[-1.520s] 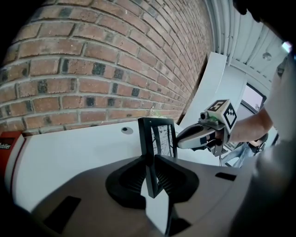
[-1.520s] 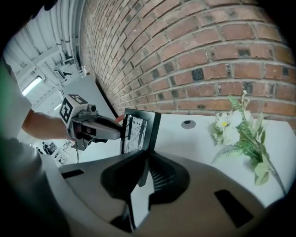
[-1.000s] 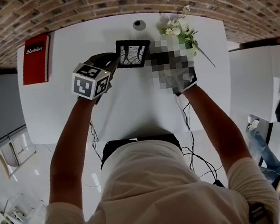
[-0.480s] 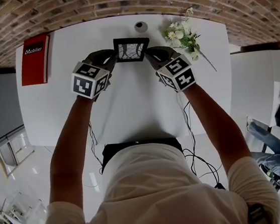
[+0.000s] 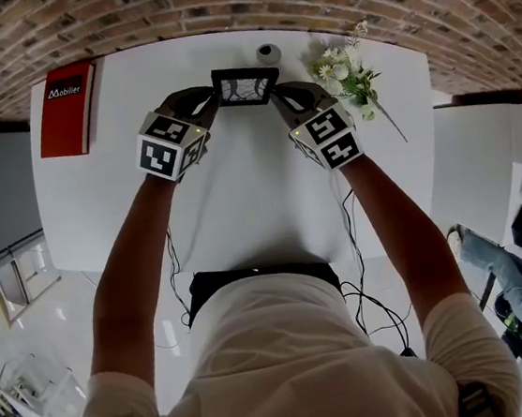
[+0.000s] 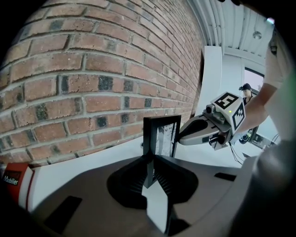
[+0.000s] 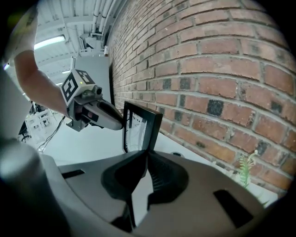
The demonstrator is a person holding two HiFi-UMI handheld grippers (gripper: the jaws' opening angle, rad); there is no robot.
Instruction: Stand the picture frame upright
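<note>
Person (image 5: 289, 360): torso at bottom centre of head view, both forearms reaching up toward the top centre.
Cables (image 5: 356, 267): black, hanging at the near table edge, right of centre.
Table (image 5: 241, 196): white, fills the middle of the head view.
Left gripper (image 5: 210, 104): upper centre-left in head view, marker cube facing the camera, angled down. Jaws clamped on the left side edge of the picture frame (image 5: 245, 86); in the left gripper view the pads meet on that edge at frame centre.
Right gripper (image 5: 279, 98): upper centre-right, mirrored pose. Jaws clamped on the opposite side edge; confirmed in the right gripper view, centre.
Picture frame: black border, pale sketch-like print, held between both grippers at top centre of head view. Stands upright in both gripper views. Bottom edge hidden behind the jaws, so contact with the table cannot be told.
Round object (image 5: 267, 53): small, grey, just beyond the frame at top centre.
Flowers (image 5: 345, 70): white blooms and green stems, upper right, lying on the table beside the right gripper.
Red book (image 5: 67, 109): upper left, flat on the table, well apart from the frame.
Brick wall (image 5: 217, 0): along the top edge, behind the table.
</note>
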